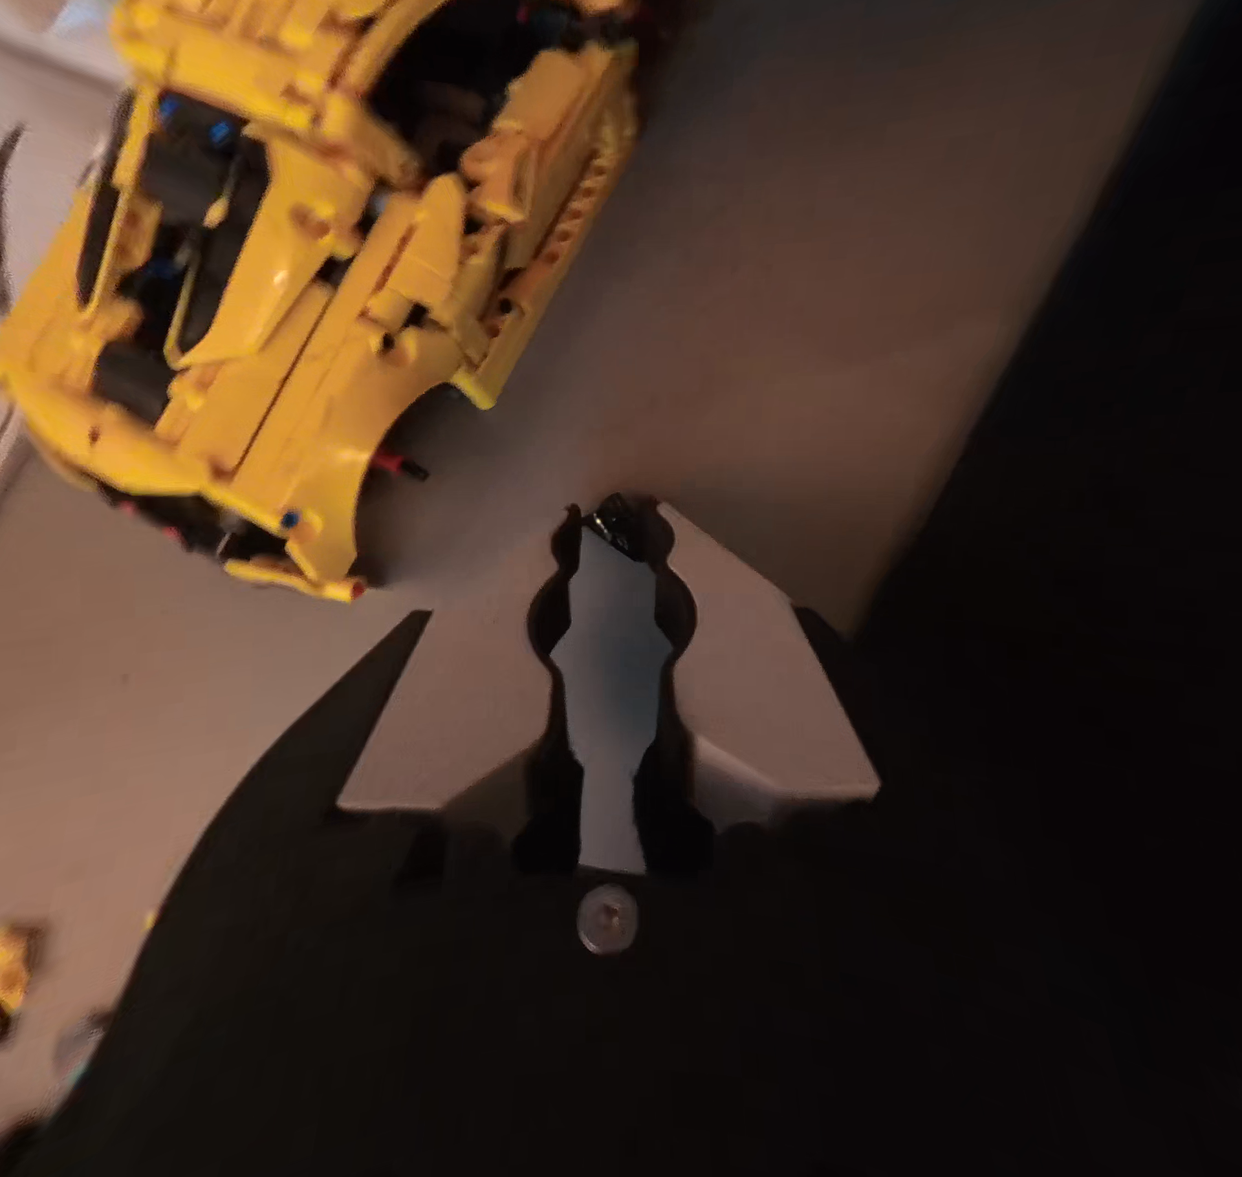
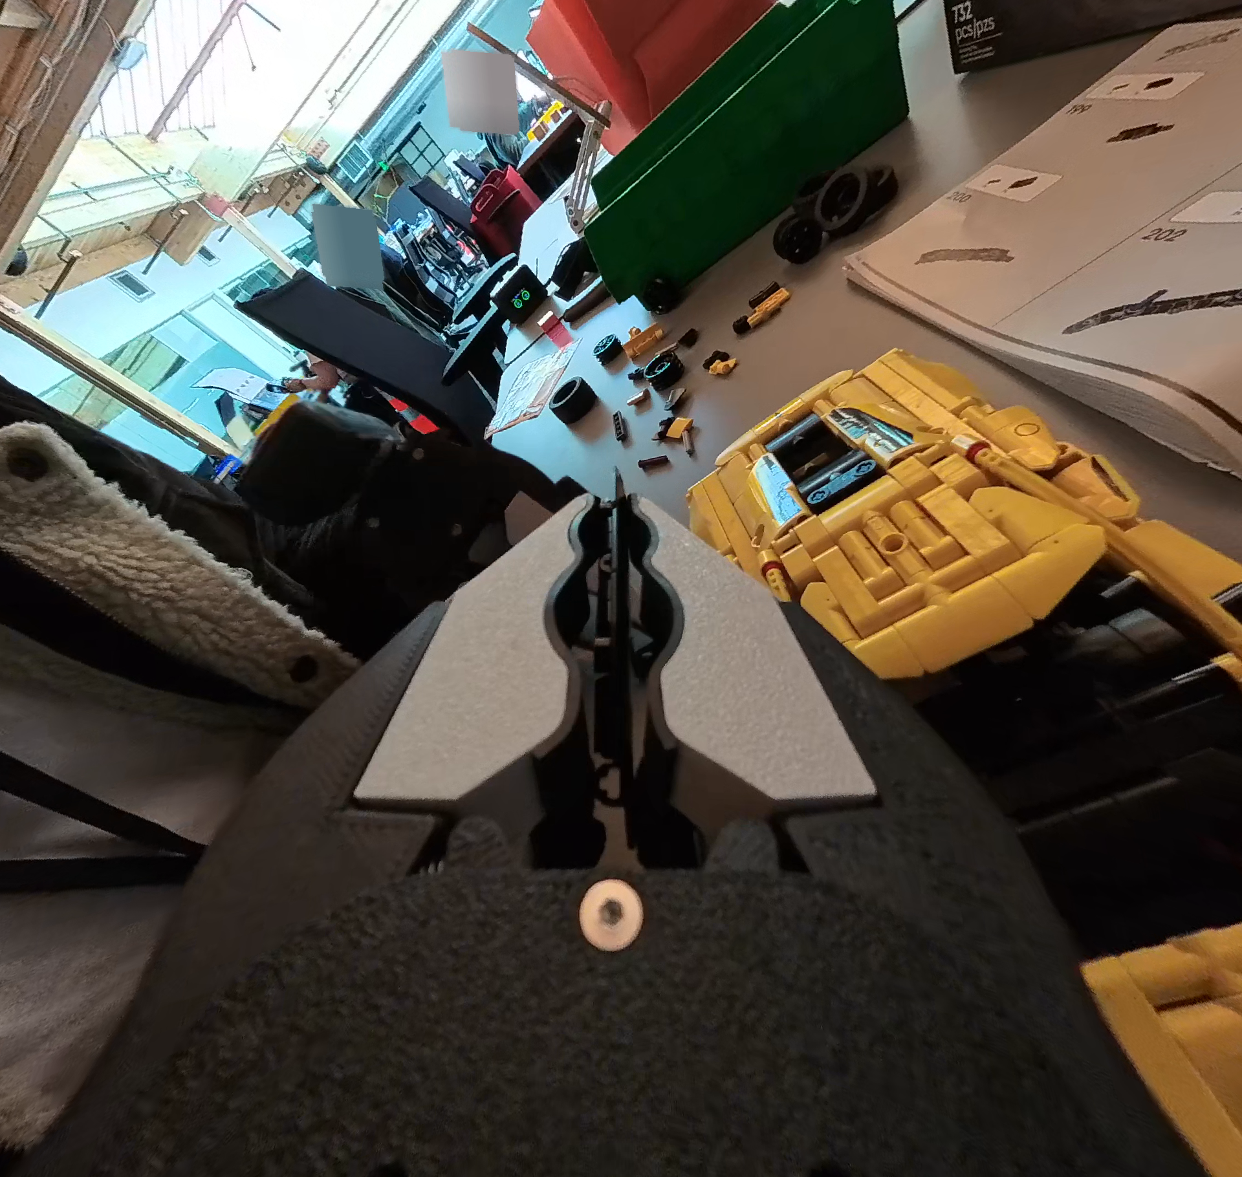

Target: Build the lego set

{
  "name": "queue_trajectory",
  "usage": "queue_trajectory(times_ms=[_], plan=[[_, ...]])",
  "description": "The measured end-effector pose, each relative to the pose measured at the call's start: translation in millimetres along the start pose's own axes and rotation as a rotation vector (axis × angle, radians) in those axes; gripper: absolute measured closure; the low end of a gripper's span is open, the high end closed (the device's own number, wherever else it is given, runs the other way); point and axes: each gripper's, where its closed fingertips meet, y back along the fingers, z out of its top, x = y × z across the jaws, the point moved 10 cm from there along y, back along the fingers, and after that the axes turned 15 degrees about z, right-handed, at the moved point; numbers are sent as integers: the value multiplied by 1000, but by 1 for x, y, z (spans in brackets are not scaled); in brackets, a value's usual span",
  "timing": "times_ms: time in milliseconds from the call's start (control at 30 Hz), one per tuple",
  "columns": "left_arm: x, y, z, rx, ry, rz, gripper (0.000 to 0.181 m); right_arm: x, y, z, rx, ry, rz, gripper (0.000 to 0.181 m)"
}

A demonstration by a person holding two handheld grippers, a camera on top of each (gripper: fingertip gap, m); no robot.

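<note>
Jaws of the left gripper [image 1: 622,526] pinch a small black piece [image 1: 617,525] at their tips, just near of the yellow car [image 1: 302,258] on the table [image 1: 773,271]; those of the right gripper [image 2: 617,506] press on a thin black part [image 2: 618,607], the car to its right. Loose pieces [image 2: 662,372] and wheels [image 2: 840,201] lie farther off. Judging by this, a fitting step is in hand, and next each part needs lining up with its place on the car.

Both grippers are built alike: a textured black body with one silver screw set at its centre, and two pale grey wedge-shaped fingers lined inside with wavy black pads. The left gripper [image 1: 615,526] shows dim and shadowed, the right gripper [image 2: 617,506] crisp, its grey fingers [image 2: 497,674] finely grained.
</note>
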Motion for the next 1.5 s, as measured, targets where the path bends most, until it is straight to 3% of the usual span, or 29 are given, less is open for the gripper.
queue_trajectory(times_ms=[167,267,433,633,833,967,1000,1100,1267,1500], plan=[[1,3,-3,-53,-125,-61,161,0,-1,-1,7,-2,4,174],[3,5,-4,-7,-61,-52,152,0,-1,-1,10,-3,3,174],[-5,10,-3,21,57,-55,152,-2,-1,-2,14,-10,4,174],[-4,4,-2,42,69,-27,169,-2,-2,-2,17,-12,5,175],[-1,4,-3,-73,-112,-31,173,-2,-3,-4,33,-17,11,174],[19,25,14,-427,-183,149,174,-3,-6,-6,43,-30,19,174],[25,28,18,-461,-206,202,174,-3,-6,-6,33,-41,35,174],[36,32,27,-512,-240,281,174,0,-10,-5,-15,-101,126,175],[39,31,35,-526,-235,275,174,-4,-16,-6,-68,-135,116,174],[33,29,34,-509,-304,296,174,-3,-19,-9,-6,-105,83,174]])
